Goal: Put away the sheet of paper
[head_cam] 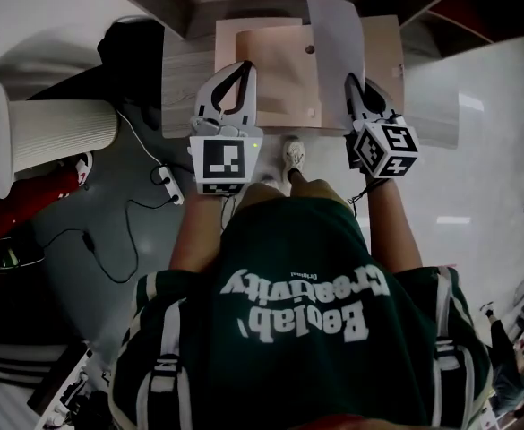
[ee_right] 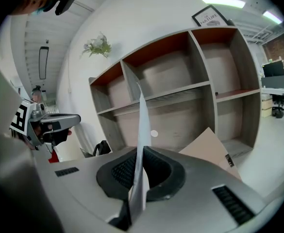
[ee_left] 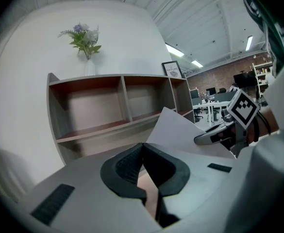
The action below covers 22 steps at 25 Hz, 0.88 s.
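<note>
Sheet of paper (head_cam: 338, 43) 1, right tongs (ee_right: 140, 152) | folder (head_cam: 284, 70) 1, left tongs (head_cam: 242, 68)

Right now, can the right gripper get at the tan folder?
Probably yes: the right gripper, shut on the sheet of paper, is at the right side of the tan folder, and nothing shows between them.

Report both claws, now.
Left claw: closed, nothing visibly gripped.
Right claw: closed on the sheet of paper.
</note>
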Tool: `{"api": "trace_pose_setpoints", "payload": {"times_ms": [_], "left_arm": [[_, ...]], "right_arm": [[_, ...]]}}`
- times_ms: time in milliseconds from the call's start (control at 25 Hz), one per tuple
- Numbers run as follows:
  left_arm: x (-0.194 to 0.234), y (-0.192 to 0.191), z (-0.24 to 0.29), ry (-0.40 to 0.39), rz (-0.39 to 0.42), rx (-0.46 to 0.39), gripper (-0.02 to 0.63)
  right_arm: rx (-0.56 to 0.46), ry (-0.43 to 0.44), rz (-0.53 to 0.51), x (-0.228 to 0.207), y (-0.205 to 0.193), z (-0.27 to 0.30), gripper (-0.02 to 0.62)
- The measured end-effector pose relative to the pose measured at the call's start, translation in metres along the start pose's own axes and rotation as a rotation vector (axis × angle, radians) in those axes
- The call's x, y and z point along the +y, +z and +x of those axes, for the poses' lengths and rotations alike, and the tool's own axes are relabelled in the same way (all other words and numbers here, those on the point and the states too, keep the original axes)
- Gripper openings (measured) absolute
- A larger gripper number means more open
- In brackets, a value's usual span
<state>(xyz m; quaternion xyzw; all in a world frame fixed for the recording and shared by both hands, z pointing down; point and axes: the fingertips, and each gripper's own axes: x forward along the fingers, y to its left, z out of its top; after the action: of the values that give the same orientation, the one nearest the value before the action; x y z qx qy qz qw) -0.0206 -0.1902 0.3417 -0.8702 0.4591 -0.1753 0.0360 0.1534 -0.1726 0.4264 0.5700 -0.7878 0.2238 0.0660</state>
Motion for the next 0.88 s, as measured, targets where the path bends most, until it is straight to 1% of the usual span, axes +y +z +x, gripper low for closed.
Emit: {"api": "trace_pose_setpoints", "payload": {"times_ms": [160, 280, 480, 600, 720, 880], "left_arm": [[0.000, -0.008, 0.023, 0.022, -0.004, 0.029, 0.018], [-0.004, -0.012, 0.035, 0.027, -0.010, 0.037, 0.018], [-0.001, -0.020, 0.048, 0.028, -0.012, 0.061, 0.018], [0.003, -0.023, 0.050, 0.026, -0.009, 0.064, 0.018], [0.008, -0.027, 0.051, 0.023, -0.008, 0.072, 0.018], [0.020, -0.035, 0.057, 0.017, -0.015, 0.092, 0.018]], "right_arm": [[0.027, 0.065, 0.022, -0.004, -0.007, 0.021, 0.034], [0.055, 0.071, 0.063, -0.014, -0.022, 0.031, 0.034], [0.170, -0.040, 0.112, -0.051, -0.068, 0.050, 0.034], [0.242, -0.114, 0.118, -0.070, -0.095, 0.057, 0.034], [0.292, -0.171, 0.105, -0.082, -0.112, 0.063, 0.034], [0.345, -0.242, 0.099, -0.097, -0.124, 0.069, 0.034]]}}
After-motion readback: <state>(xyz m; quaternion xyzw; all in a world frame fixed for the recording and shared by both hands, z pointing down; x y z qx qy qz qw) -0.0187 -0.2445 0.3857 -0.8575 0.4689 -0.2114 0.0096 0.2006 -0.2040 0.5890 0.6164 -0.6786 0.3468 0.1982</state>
